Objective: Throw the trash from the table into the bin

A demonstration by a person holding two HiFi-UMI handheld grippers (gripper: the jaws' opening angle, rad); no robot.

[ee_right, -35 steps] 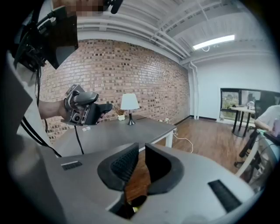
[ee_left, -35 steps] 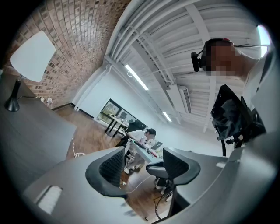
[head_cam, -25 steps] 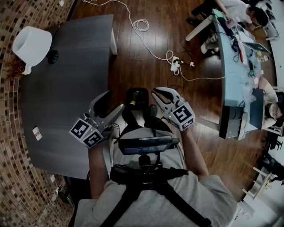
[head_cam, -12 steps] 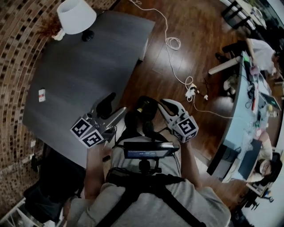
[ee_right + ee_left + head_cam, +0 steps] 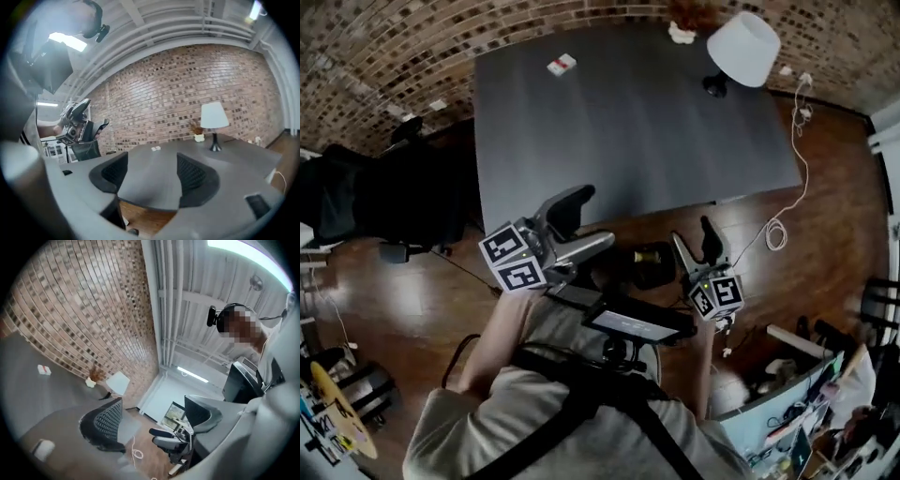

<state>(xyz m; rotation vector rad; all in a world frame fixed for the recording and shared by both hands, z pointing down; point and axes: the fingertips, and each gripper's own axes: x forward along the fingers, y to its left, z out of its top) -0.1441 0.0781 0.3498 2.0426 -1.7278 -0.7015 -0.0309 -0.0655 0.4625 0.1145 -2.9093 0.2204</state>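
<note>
White-shaded lamp [image 5: 743,47] (potted plant [image 5: 682,30] just beside), brick wall [image 5: 394,56] behind

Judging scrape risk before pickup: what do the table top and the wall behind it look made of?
Table top: dark grey, matte, faint streaks; probably laminate or stained wood. Wall: small brown and tan bricks with pale joints, possibly tile facing.

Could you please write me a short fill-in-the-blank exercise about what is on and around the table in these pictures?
1. The small white packet lies on the dark grey ____.
2. The lamp at the far corner has a ____ shade.
3. The wall along the far edge is made of ____.
Missing words: table; white; brick.
</note>
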